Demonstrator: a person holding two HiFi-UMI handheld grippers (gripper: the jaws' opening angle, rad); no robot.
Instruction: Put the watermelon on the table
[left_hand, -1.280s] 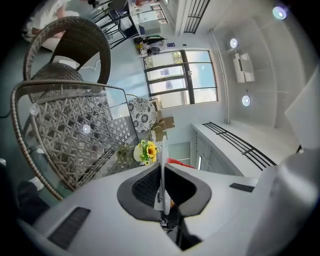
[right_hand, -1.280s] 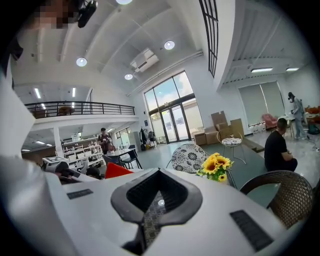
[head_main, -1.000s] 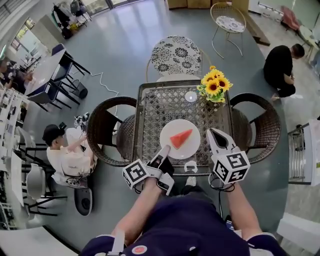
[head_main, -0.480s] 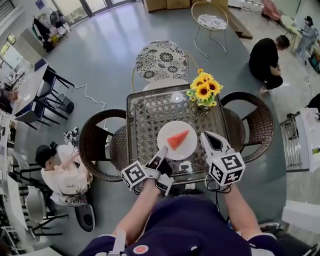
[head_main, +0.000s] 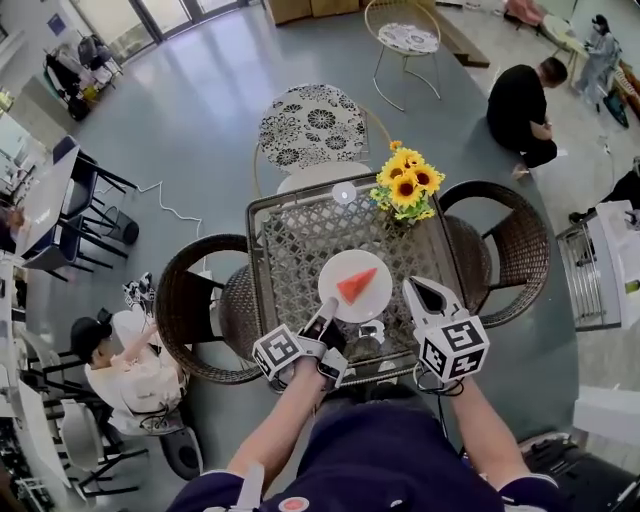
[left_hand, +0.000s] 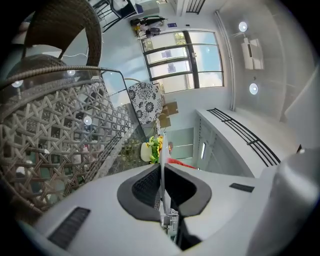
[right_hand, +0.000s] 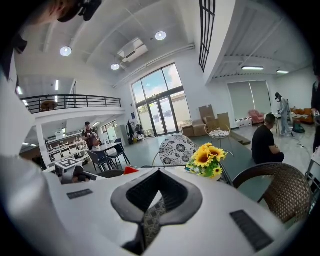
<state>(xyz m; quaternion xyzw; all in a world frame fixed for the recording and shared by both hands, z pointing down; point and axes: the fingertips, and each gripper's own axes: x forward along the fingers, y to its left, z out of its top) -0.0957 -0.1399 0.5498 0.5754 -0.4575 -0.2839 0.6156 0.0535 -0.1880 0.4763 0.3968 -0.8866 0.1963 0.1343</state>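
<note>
- The watermelon (head_main: 357, 284) is a red wedge. It lies on a round white plate (head_main: 372, 302) over the near half of the bench (head_main: 300, 245), and its long axis seems to run from near left to far right.
- The left tool (head_main: 326, 306) is clamped on the plate's near-left rim. In its own view the rim shows edge-on as a thin white line between the dark pads, with the red wedge just beyond, straight ahead of the tips.
- The right tool (head_main: 421, 291) hovers just right of the plate, jaws together on nothing, so the left one carries the load.
- I cannot tell whether the plate rests on the bench or hangs just above it.
- The plate looks smooth and glazed. The bench is clear glass over woven lattice, so the plate would likely slide on it.
- The sunflowers (head_main: 407, 182) stand at the far right of the bench, well apart.
</note>
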